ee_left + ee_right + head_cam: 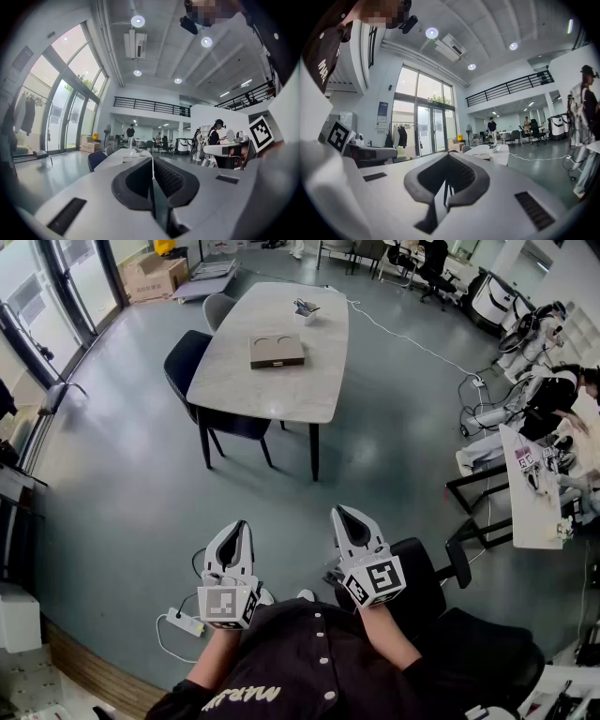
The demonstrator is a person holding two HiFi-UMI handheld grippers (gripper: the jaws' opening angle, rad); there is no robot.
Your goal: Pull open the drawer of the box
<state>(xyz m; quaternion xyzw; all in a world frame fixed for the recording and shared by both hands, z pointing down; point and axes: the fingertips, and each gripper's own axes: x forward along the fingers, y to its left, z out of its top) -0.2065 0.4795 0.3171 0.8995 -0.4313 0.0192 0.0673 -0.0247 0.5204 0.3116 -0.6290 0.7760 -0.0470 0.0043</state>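
Box (277, 351): tan, flat, two round hollows in its top, set near the middle of a pale table (281, 395), well apart from both grippers; its drawer cannot be made out. Left gripper (238, 525) and right gripper (345, 514): held near the person's chest, jaws pressed together, nothing gripped. Grey floor (122, 484) is seen between them and the table. A dark chair (187, 357) is tucked at the table's left side. A small tray (306, 311) is placed at the far end, contents too small to name.
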